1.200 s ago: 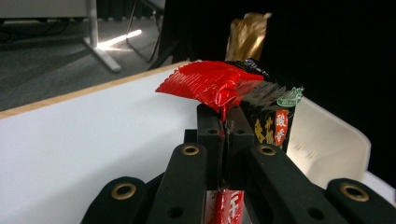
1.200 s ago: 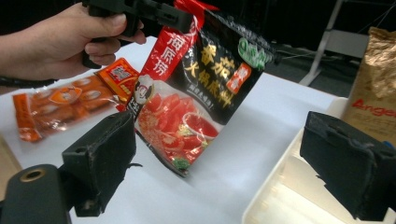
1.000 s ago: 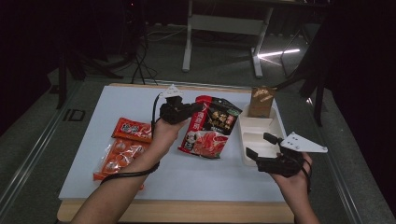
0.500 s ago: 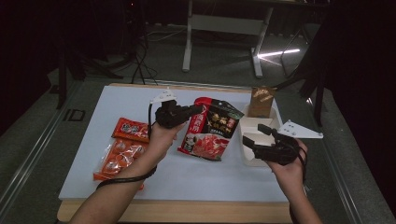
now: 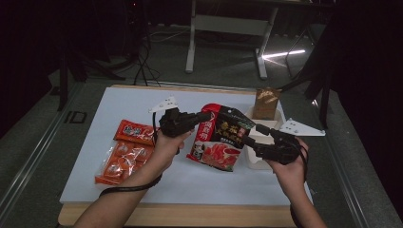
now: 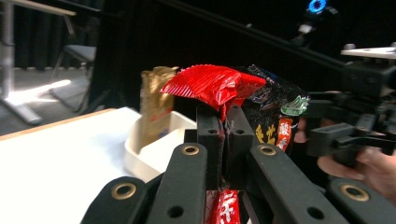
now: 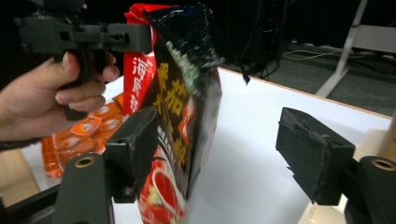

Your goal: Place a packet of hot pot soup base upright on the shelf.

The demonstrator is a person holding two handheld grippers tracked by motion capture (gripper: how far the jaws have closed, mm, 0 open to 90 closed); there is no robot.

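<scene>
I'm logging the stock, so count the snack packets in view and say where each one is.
4. The red-and-black packet hangs from the left gripper; the red packet and the orange packet lie at the table's left; the gold packet stands in the white tray. None seems hidden.

Counting from the white tray (image 5: 259, 164): one red-and-black snack bag (image 5: 223, 137) just left of it, two orange-red packets (image 5: 124, 153) further left, and one brown pouch (image 5: 265, 103) standing at the tray's far end. Two grippers: left gripper (image 5: 205, 117), right gripper (image 5: 254, 135). One tray.
</scene>
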